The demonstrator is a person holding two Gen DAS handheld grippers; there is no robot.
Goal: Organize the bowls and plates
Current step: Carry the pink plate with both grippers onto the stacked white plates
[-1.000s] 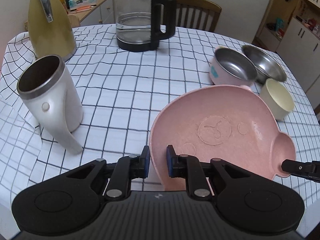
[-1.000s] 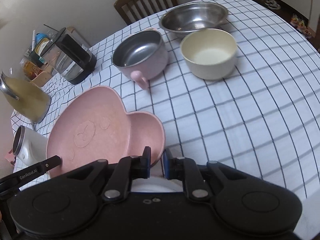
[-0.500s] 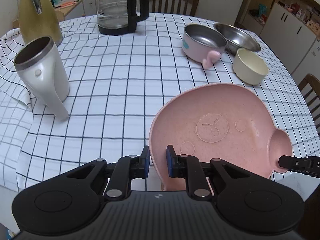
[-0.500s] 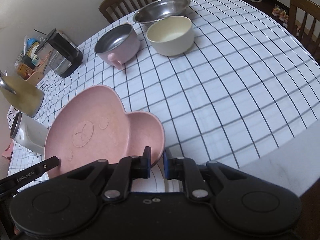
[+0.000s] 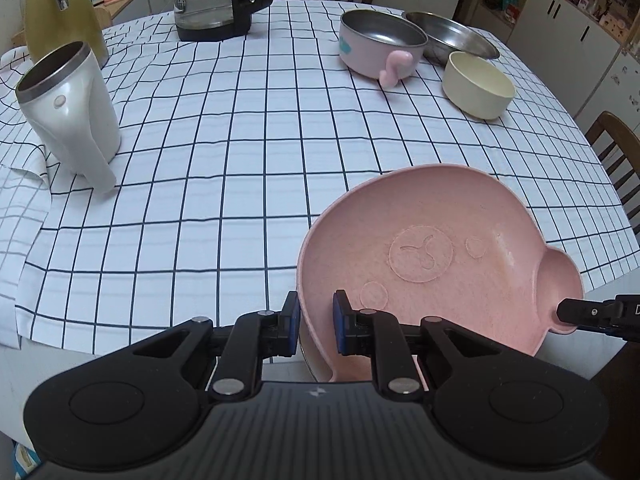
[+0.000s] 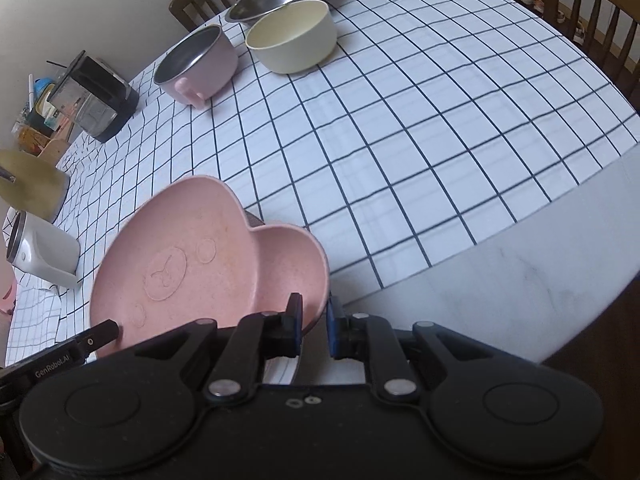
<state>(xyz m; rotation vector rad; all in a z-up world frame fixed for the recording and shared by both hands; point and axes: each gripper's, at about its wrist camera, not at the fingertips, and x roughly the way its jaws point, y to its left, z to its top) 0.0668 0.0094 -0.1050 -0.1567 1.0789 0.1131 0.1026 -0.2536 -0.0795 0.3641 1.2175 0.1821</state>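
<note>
While both grippers carry it between them, a pink bear-shaped plate (image 5: 432, 264) fills the lower right of the left wrist view, raised and tilted above the near edge of a checked tablecloth (image 5: 240, 160). The left gripper (image 5: 316, 324) is clamped on the plate's rim at the bottom centre of that frame, one blue pad on each side of the rim. In the right wrist view, the right gripper (image 6: 314, 320) pinches the rim of the plate's small side lobe in the same way, at the bottom centre.

At the upper right of the left view stand a pink handled bowl (image 5: 380, 46), a steel bowl (image 5: 452, 38) and a cream bowl (image 5: 478, 84), close together. A white jug (image 5: 70, 112) stands at the left, well apart from them.

This looks like the carrying step. The next move probably calls for keeping both hands in step, lowering the plate level onto its spot, then releasing both grips.
</note>
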